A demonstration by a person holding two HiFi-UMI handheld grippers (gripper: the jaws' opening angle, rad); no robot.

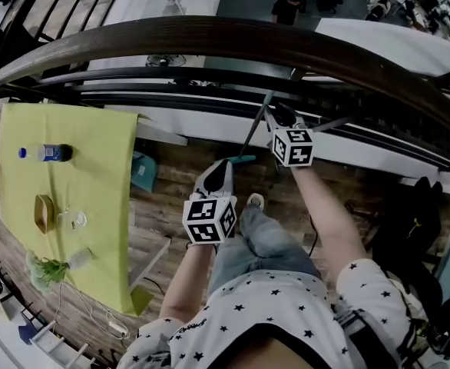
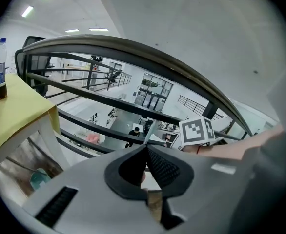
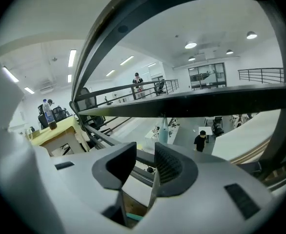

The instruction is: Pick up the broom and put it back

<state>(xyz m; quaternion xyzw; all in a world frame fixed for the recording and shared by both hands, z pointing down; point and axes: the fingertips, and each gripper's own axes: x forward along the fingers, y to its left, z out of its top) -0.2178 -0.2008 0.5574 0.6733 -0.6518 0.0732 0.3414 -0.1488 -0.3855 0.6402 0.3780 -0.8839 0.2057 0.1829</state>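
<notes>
Jaws apart at the broom handle (image 1: 252, 133) against the far railing (image 1: 210, 37), the right gripper (image 1: 277, 114) should retreat without nudging it; the left gripper (image 1: 222, 167) sits closed.

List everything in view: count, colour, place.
broom: one, teal, leaning on the railing
railing: one, dark, across the top
table: one, yellow cloth, left
bottle: one, dark with blue label, on table
bowl: one, brown, on table
bin: one, teal, under table
leg: one, blue jeans, below the grippers
left gripper: one, white, shut, empty, by the broom head
right gripper: one, white, open around the broom handle
</notes>
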